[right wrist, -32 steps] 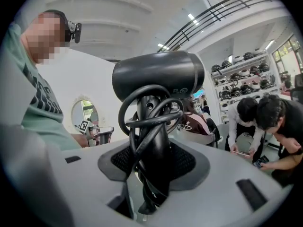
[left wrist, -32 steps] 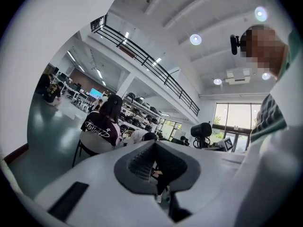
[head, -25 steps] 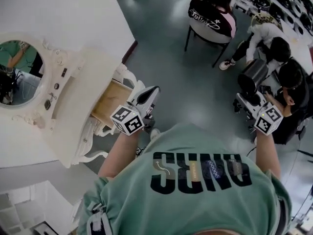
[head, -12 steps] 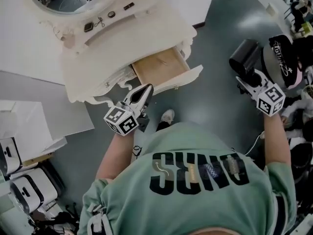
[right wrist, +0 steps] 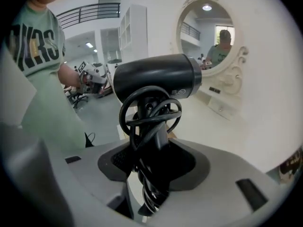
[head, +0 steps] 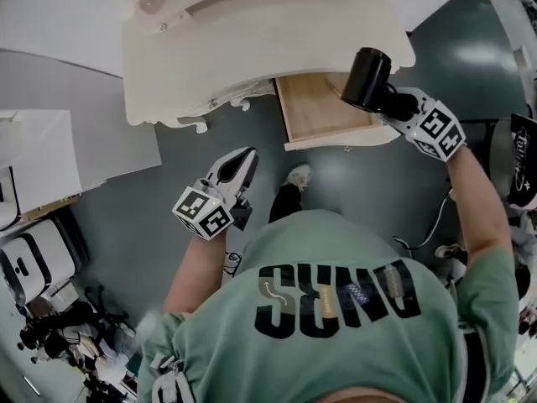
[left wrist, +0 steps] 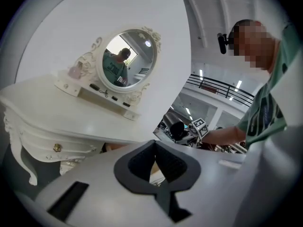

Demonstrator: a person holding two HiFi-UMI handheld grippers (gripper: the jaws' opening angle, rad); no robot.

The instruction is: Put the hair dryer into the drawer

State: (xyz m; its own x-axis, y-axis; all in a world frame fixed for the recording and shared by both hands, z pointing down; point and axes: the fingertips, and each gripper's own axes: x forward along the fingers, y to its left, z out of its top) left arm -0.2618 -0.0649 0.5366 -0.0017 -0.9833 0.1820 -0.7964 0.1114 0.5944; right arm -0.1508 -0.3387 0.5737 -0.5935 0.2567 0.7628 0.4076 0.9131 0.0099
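right gripper view: right gripper [right wrist: 154,161] pinching hair dryer [right wrist: 156,79] handle, barrel above jaws; left gripper [left wrist: 155,162] jaws together.

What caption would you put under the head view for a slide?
Right gripper holds a black hair dryer near the open wooden drawer.

Shirt [head: 340,299]: big dark letters, upside down from above, read "OURS"; right gripper view catches "URS". Hair dryer [right wrist: 156,79] print too small to read.
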